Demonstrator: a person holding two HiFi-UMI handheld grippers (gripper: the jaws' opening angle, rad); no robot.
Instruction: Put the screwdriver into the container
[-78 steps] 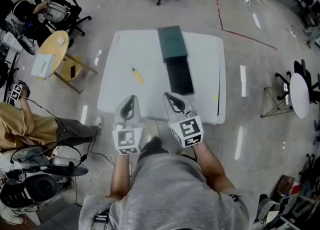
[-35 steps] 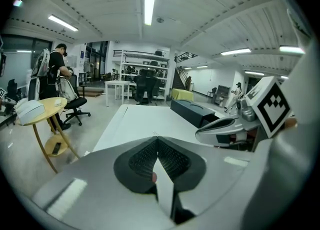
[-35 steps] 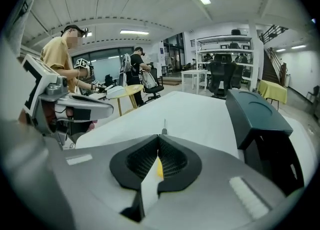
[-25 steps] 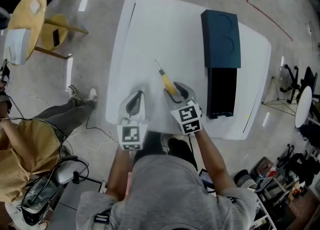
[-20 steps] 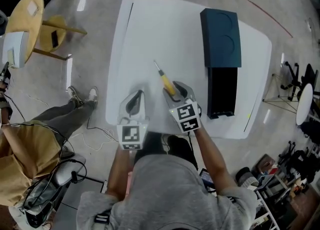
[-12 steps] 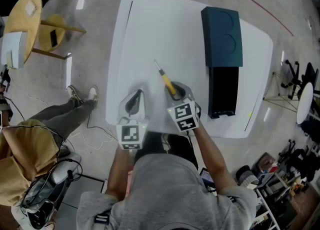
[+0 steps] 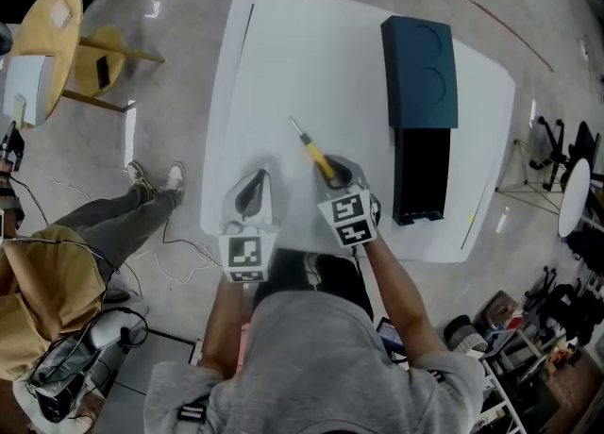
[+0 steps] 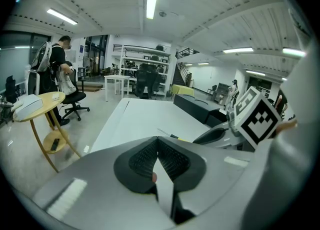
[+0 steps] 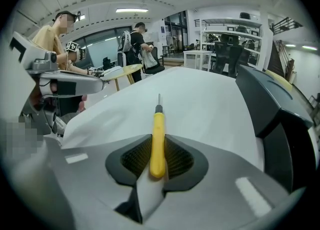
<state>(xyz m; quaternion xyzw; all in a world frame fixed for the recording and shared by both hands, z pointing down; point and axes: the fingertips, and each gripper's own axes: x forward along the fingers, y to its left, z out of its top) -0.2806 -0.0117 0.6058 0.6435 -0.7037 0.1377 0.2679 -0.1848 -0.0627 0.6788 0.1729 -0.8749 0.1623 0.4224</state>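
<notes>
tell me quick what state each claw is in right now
left claw: shut, nothing in it
right claw: closing on the screwdriver, yellow handle between its pads

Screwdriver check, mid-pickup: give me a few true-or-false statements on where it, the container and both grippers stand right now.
1. The screwdriver sits between the right gripper's fingers. True; they are closing on its yellow handle.
2. The screwdriver is already inside the container. False: it is at the right gripper over the white table, apart from the dark container, which stands further right.
3. The left gripper holds a tool. False: its fingers are together with nothing between them.
4. The screwdriver's metal tip points away from the person. True.
</notes>
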